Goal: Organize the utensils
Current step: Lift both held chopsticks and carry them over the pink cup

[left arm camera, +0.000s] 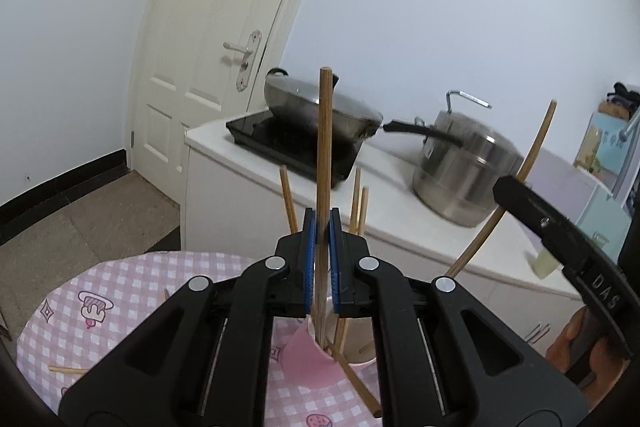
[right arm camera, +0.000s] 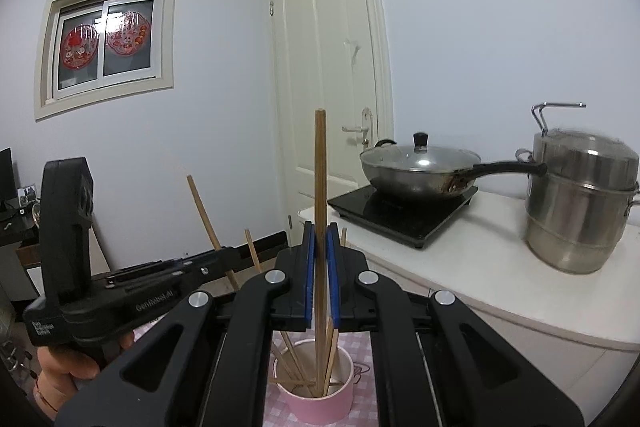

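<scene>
My left gripper [left arm camera: 322, 227] is shut on an upright wooden chopstick [left arm camera: 325, 131] whose lower end reaches into the pink cup [left arm camera: 316, 363]. My right gripper [right arm camera: 320, 239] is shut on another upright wooden chopstick [right arm camera: 320, 179] whose lower end stands in the same pink cup [right arm camera: 320, 403]. Several more chopsticks [right arm camera: 294, 363] lean inside the cup. One loose chopstick [left arm camera: 68, 371] lies on the pink checked tablecloth [left arm camera: 132, 287] at the left. The right gripper's body [left arm camera: 560, 227] shows at the right of the left wrist view; the left gripper's body [right arm camera: 80, 291] shows at the left of the right wrist view.
A white counter [right arm camera: 500, 267] behind the table holds a black induction hob [right arm camera: 400, 211], a lidded wok [right arm camera: 420, 171] and a steel steamer pot [right arm camera: 580, 207]. A cream door [right arm camera: 328, 67] and a window [right arm camera: 108, 39] are beyond.
</scene>
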`<state>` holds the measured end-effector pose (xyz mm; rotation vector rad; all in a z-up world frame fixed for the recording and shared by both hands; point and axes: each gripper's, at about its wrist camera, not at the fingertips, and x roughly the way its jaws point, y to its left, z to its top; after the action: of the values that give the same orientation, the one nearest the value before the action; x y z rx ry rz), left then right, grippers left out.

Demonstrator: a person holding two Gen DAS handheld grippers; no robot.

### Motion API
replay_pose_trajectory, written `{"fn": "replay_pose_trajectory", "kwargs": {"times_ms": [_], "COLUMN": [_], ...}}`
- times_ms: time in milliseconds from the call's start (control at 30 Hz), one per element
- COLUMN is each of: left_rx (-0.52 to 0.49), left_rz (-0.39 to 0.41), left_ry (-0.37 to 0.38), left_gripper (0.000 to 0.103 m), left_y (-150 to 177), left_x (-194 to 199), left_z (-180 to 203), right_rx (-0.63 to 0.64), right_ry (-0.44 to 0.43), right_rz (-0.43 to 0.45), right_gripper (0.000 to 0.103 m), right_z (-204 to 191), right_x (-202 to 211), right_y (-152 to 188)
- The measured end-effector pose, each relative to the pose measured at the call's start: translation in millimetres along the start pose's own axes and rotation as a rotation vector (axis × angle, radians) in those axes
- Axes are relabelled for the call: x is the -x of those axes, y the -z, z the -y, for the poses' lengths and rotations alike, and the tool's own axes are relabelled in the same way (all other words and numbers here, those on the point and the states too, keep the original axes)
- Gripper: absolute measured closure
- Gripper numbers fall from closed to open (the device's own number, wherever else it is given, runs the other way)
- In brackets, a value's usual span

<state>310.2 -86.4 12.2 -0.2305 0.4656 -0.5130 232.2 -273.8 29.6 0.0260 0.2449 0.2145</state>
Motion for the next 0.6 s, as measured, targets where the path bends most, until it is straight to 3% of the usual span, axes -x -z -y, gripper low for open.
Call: {"fn": "replay_pose_trajectory", "kwargs": {"times_ms": [600], "left_rx": [-0.012], "left_rz": [-0.084], "left_ry": [0.005], "left_gripper": [0.096], "left_y": [19], "left_x": [-12], "left_z": [-8], "right_rx": [-0.055], "right_ry": [0.011], "right_rz": [-0.08], "right_gripper": [0.098], "right_z": [11], "right_x": [-11], "right_y": [32]}}
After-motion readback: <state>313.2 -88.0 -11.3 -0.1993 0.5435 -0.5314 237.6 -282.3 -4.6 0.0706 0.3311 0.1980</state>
